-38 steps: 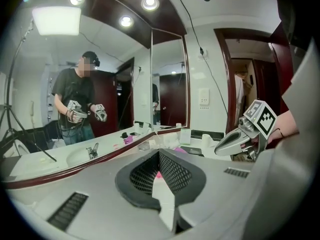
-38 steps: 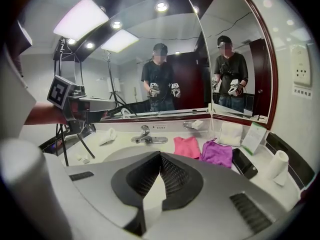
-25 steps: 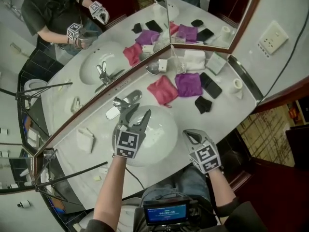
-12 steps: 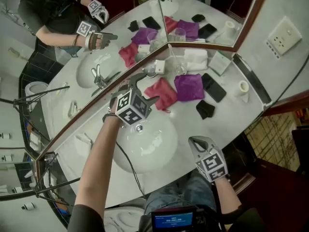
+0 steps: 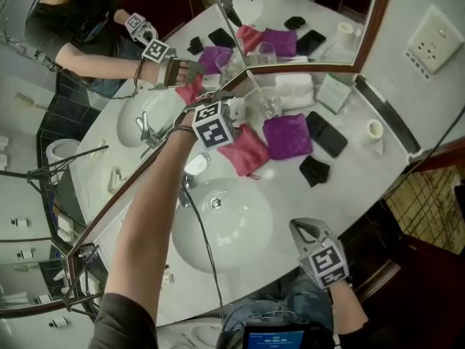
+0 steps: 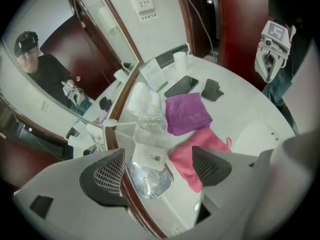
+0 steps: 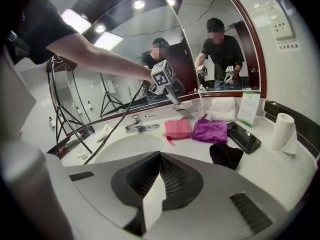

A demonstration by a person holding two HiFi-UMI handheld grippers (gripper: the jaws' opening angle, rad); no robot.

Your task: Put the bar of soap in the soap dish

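Note:
A white wrapped bar of soap rests on the far end of a clear glass soap dish, against the mirror's red frame. My left gripper points steeply down above them. It is open, its jaws have just been opening, and its pads touch nothing. In the head view the left gripper reaches to the mirror corner and hides most of the dish. My right gripper is shut near the counter's front edge, by the basin.
A pink cloth, a purple cloth, a black phone and a black cloth lie right of the dish. A glass with a toothbrush stands just behind it. The faucet is to the left.
My left arm has swung from over the basin to the mirror corner above the soap dish, turning as it went. Its jaws stand wider. The right gripper has sunk slightly.

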